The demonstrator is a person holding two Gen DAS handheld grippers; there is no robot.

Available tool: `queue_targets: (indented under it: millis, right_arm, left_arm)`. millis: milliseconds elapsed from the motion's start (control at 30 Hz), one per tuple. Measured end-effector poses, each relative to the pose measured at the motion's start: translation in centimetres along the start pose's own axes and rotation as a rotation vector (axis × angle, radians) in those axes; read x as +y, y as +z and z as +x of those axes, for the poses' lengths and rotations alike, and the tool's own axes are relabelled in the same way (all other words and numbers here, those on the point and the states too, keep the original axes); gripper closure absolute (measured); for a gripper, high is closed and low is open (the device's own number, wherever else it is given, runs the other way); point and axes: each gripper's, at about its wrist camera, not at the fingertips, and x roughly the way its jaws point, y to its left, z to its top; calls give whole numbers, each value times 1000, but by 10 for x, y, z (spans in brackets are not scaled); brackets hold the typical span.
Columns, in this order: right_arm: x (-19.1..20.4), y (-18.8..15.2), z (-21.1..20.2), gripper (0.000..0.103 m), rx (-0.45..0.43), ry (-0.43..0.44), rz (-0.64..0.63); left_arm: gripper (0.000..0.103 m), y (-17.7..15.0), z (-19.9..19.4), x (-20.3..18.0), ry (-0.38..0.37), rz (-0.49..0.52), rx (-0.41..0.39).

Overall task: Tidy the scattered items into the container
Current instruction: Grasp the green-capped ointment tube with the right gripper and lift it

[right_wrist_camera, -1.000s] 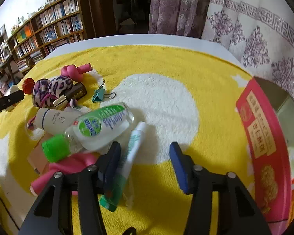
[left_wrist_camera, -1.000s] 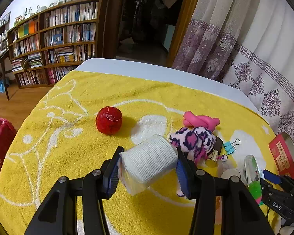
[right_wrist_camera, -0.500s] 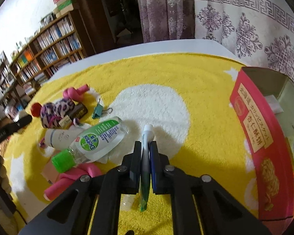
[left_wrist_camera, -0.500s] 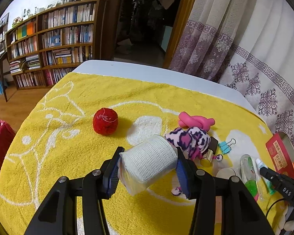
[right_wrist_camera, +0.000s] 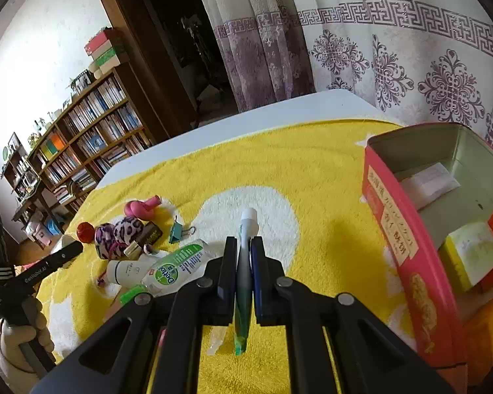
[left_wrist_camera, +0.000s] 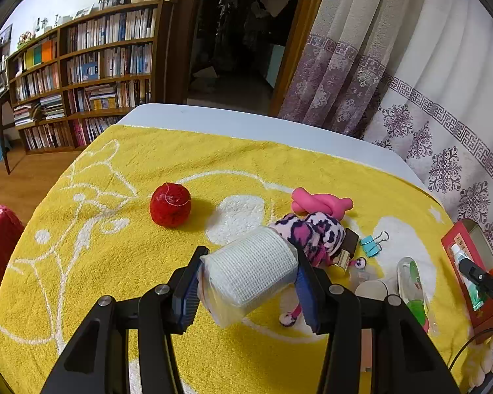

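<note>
Both wrist cameras look steeply down, close over the yellow towel (left_wrist_camera: 115, 262), sharing the leopard toy (left_wrist_camera: 312, 233) (right_wrist_camera: 118, 229); bookshelf (right_wrist_camera: 92, 151) at ten o'clock.

One red ball (left_wrist_camera: 170, 204), one gauze roll (left_wrist_camera: 251, 269), one binder clip (left_wrist_camera: 372, 242), one tube (right_wrist_camera: 245, 256), two bottles (right_wrist_camera: 177, 269)

sanitizer bottle (right_wrist_camera: 176, 267): "Dettol" | left hand-held gripper (right_wrist_camera: 37, 271): "GenRobot.AI" | red tin (right_wrist_camera: 407, 252): illegible script
</note>
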Motion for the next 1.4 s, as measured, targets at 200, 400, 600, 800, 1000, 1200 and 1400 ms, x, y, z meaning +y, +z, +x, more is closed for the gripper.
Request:
queue_targets:
  millis: [200, 400, 600, 800, 1000, 1200, 1400]
  right_arm:
    - [20, -10, 22, 93, 142, 74, -87]
    - [33, -23, 25, 84, 203, -2, -161]
    - [28, -31, 29, 73, 244, -14, -157]
    - [34, -30, 31, 51, 237, -13, -176]
    - [49, -33, 48, 51, 251, -91, -269]
    - [32, -30, 40, 85, 221, -91, -183]
    - [-3, -16, 17, 92, 132, 13, 8]
  left_arm:
    - [51, 0, -1, -2, -3, 5, -1]
    - [51, 0, -1, -1, -5, 3, 1]
    - [51, -1, -2, -2, -12, 6, -1]
    - [51, -1, -2, -3, -14, 6, 3]
    - [51, -2, -2, -4, -17, 9, 6]
    - [51, -1, -2, -3, -19, 5, 10]
    - [51, -2, -1, -3, -23, 7, 7]
